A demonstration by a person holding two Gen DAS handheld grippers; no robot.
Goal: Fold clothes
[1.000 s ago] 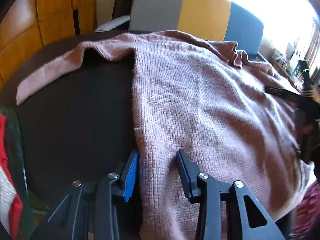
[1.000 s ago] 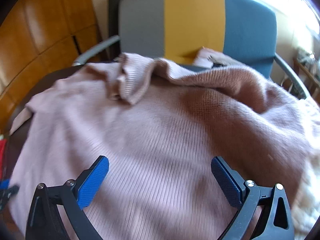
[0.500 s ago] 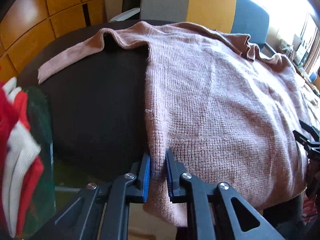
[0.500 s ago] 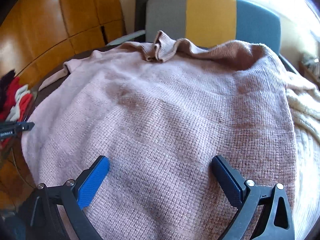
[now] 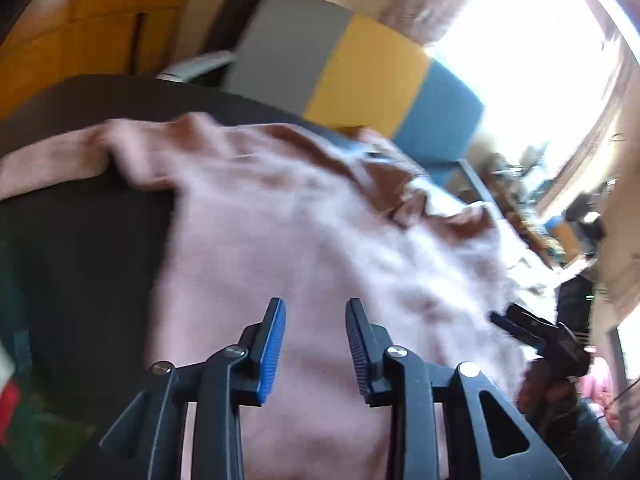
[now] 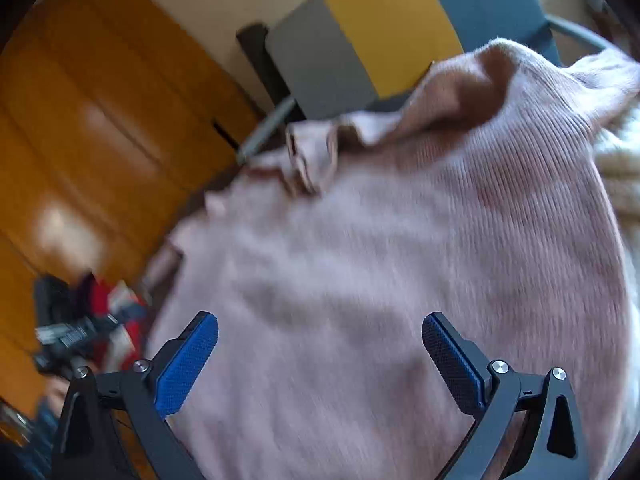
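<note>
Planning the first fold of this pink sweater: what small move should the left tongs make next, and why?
Probably reach for the sleeve stretched out on the dark table. The pink sweater lies flat, and the left tongs are opening above it with nothing pinched between them.

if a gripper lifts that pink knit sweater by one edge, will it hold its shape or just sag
The pink sweater will probably sag: it already drapes in soft folds near the collar. Its loose knit looks likely to stretch under its own weight. The fuzzy surface should grip the pads rather than slip.
</note>
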